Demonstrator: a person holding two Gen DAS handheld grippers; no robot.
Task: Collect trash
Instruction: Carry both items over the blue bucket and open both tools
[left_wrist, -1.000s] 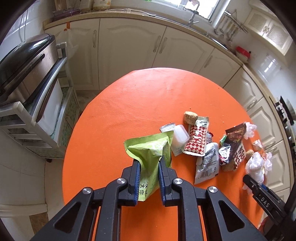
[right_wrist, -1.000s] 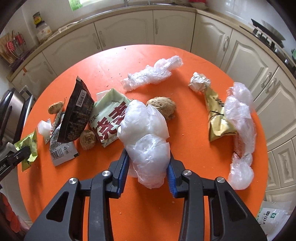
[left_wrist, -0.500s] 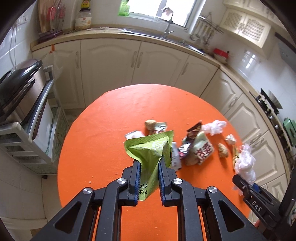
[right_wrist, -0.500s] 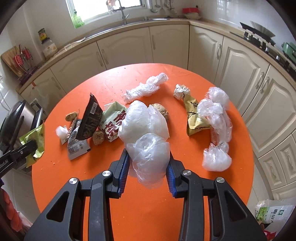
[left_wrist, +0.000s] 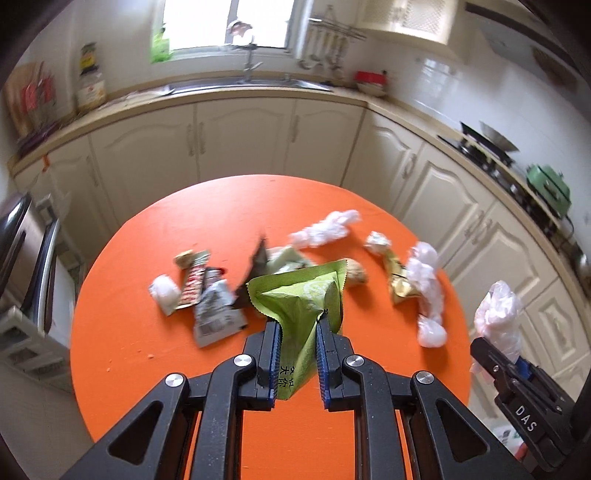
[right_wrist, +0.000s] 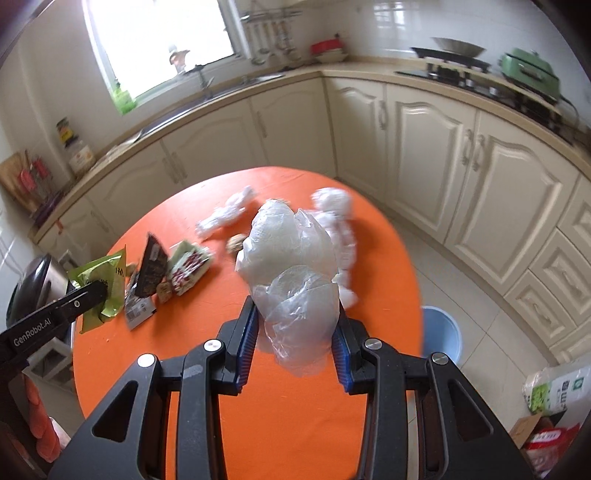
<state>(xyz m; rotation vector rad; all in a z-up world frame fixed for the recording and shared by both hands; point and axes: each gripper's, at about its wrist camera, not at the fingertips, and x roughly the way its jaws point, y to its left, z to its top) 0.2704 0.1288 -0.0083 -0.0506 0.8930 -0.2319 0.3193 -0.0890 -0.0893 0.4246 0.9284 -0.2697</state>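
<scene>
From the left camera, our left gripper (left_wrist: 297, 332) pinches a green packet (left_wrist: 301, 295) above the orange table (left_wrist: 147, 332), where more trash (left_wrist: 207, 295) lies. At the right edge our right gripper (left_wrist: 495, 363) carries a clear bag (left_wrist: 498, 317)

From the right camera, our right gripper (right_wrist: 293, 339) squeezes the bag (right_wrist: 295, 266). A blue bin (right_wrist: 443, 328) stands beside the table (right_wrist: 295, 424)

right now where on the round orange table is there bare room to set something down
The near half of the round orange table is bare, from the wrappers to the near rim. The far arc toward the cream cabinets is bare too. It is crowded across the middle, from the small white wad to the gold wrapper and crumpled clear plastic.
</scene>
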